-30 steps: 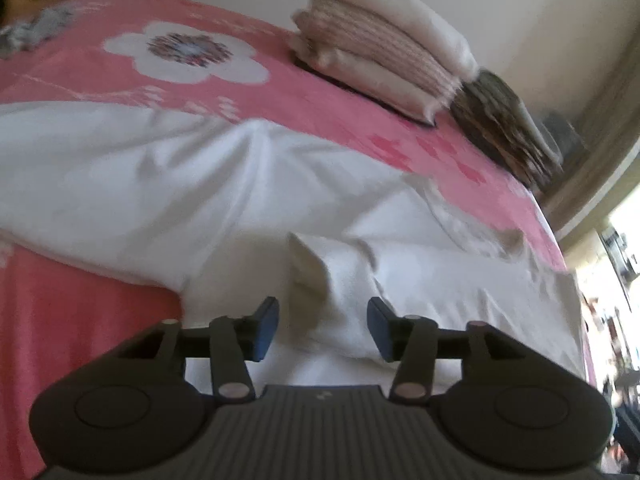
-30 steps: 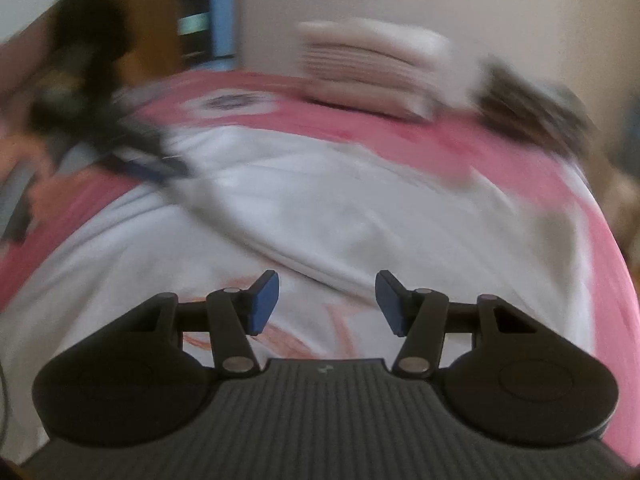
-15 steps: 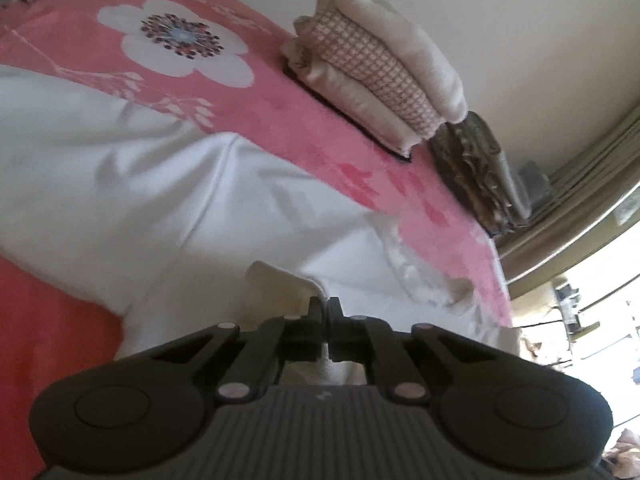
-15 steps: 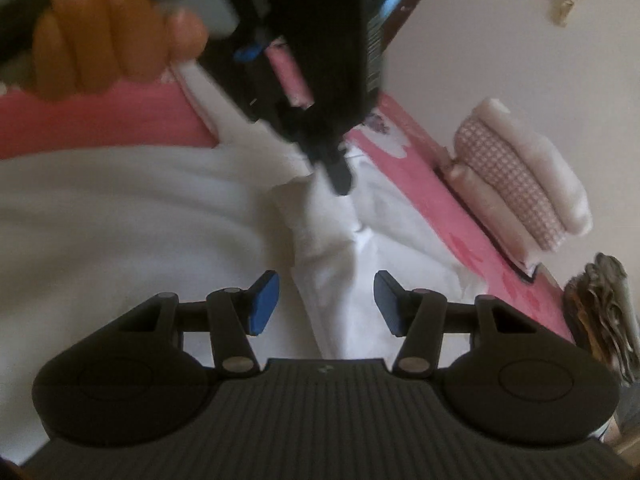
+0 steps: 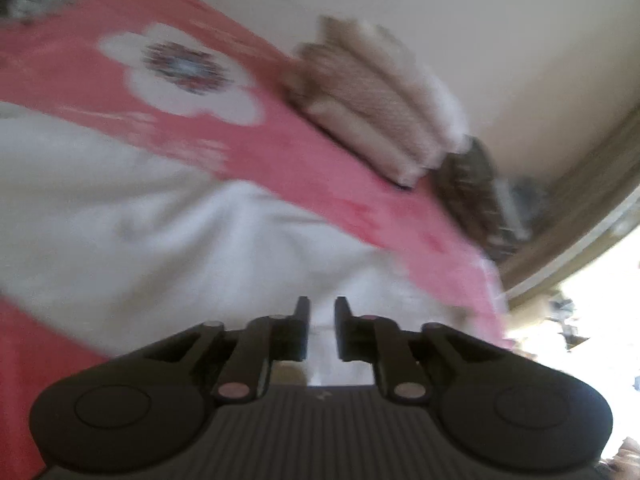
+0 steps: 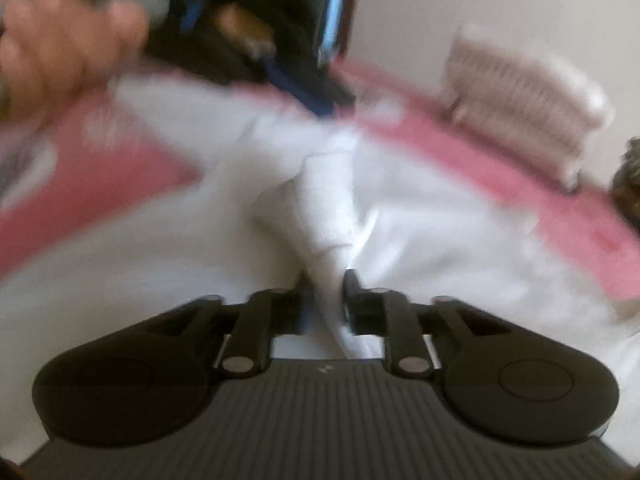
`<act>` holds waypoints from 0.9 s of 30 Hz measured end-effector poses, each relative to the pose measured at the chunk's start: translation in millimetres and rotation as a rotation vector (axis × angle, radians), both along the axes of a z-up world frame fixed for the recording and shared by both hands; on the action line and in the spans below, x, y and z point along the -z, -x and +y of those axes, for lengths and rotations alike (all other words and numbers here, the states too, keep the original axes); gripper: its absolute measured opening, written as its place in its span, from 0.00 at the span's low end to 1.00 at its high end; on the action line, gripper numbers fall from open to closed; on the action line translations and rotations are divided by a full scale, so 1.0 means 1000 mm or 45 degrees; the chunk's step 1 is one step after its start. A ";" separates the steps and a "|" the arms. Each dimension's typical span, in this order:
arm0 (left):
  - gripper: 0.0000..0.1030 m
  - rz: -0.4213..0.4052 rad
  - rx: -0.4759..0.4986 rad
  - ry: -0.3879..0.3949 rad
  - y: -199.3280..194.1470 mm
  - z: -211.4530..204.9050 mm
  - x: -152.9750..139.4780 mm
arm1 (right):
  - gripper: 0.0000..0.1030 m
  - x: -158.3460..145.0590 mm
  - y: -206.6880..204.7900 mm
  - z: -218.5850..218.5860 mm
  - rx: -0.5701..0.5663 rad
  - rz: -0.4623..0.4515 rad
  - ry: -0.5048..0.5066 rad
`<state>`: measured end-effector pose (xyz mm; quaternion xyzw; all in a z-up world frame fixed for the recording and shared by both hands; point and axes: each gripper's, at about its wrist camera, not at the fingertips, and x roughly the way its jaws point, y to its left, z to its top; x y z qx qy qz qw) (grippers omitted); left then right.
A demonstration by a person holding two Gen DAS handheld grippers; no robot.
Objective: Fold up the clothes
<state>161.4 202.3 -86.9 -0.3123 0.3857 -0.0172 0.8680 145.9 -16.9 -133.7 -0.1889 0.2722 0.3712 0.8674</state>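
A white garment (image 6: 420, 240) is lying spread over the pink bed (image 5: 312, 176), covering most of its near side, with creases running toward the two grippers. The right gripper (image 6: 325, 296) is pinching a bunched ridge of the cloth: the fabric is rising out from between its nearly closed fingers and standing up in a soft peak just ahead of them. The left gripper (image 5: 321, 320) is showing a narrow gap between its fingers with white cloth filling it; it looks to be clamping a fold, though blur is making the contact hard to confirm. In the right wrist view, the left gripper and the hand (image 6: 60, 52) holding it are showing at the upper left, over the garment's far edge.

At the bed's far edge a stack (image 5: 384, 104) of folded pieces is sitting, with a darker pile (image 5: 476, 196) just beside it.

The garment is looking light, thin and limp. It is sagging and wrinkling wherever it is lifted, so it is likely to drape rather than hold a line. Taking hold at a hem, corner or seam, where the layers are thicker, should be giving a firmer pinch than the middle of the panel, and holding two spread points should be keeping the edge taut. It is not fragile, but smooth fabric may be slipping from a shallow grip.
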 end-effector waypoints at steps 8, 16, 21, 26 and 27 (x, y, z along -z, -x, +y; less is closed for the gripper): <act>0.15 -0.050 0.072 -0.123 0.005 -0.019 -0.003 | 0.46 -0.033 0.023 -0.045 0.027 0.056 -0.300; 0.37 -0.105 0.536 -0.426 0.003 -0.117 0.005 | 0.39 -0.046 0.046 -0.190 0.537 0.235 -0.492; 0.30 -0.070 0.581 -0.843 0.008 -0.158 0.041 | 0.31 -0.033 0.070 -0.263 0.874 0.304 -0.282; 0.30 -0.082 0.560 -0.877 0.012 -0.160 0.042 | 0.14 -0.015 0.080 -0.311 1.190 0.329 -0.132; 0.29 -0.079 0.557 -0.880 0.012 -0.160 0.041 | 0.15 -0.018 0.082 -0.310 1.177 0.313 -0.154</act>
